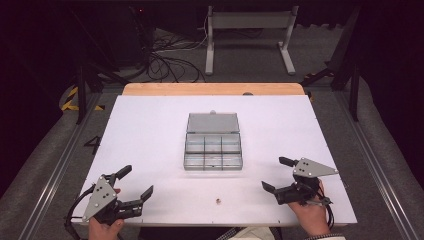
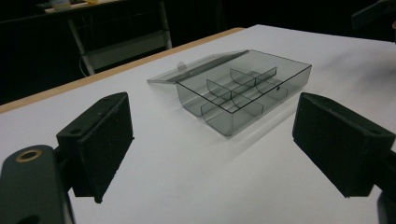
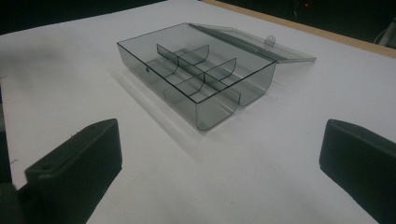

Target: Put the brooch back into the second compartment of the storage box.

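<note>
While both grippers, left and right, gape empty, one six-compartment box and one small bead sit between.

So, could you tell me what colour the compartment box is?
Transparent smoky grey, lid included; the box shows best in the right gripper view.

Dark room, grey carpet, metal stand (cables beside)

Tiny object on the table near of the organizer box, too small to identify. My left hand and right hand cut off by bottom edge.
</note>
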